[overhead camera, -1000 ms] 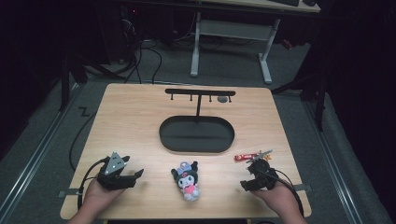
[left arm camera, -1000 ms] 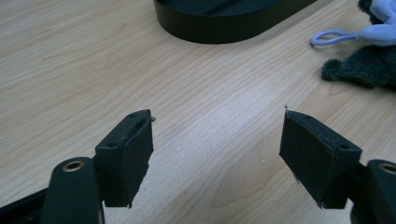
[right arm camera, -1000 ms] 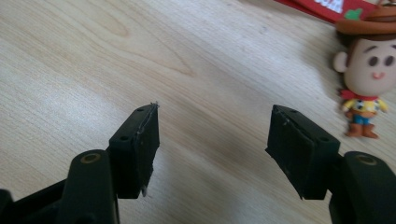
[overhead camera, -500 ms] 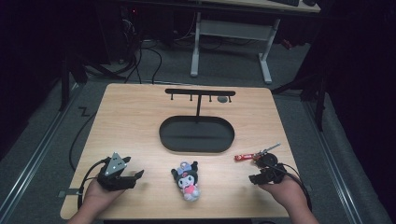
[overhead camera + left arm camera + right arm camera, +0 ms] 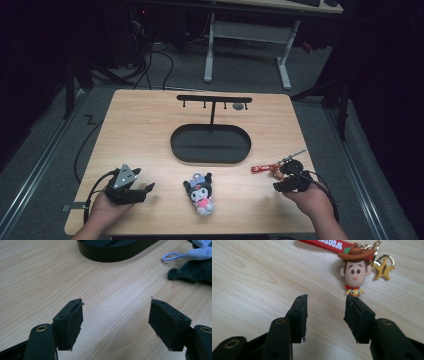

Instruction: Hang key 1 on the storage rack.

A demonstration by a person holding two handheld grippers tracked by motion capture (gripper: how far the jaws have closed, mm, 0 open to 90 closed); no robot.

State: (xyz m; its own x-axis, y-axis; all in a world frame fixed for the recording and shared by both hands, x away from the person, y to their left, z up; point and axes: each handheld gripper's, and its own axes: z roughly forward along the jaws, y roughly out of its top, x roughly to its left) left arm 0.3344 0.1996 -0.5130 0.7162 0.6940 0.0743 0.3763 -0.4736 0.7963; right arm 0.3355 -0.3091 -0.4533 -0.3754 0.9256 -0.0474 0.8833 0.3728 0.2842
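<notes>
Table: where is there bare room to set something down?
The table's left half is bare, from the far edge to the left gripper. A smaller patch lies between plush and keychain. The middle is crowded by the black tray and rack.

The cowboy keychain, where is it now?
In the high view the cowboy keychain lies on the table near its right edge, just ahead of the right gripper and right of the black oval tray.

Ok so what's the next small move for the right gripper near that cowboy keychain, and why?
Probably ease the right gripper forward and slightly right. Its jaws have just been closing with nothing between them, and the cowboy keychain lies just beyond the fingertips, untouched on the table.
</notes>
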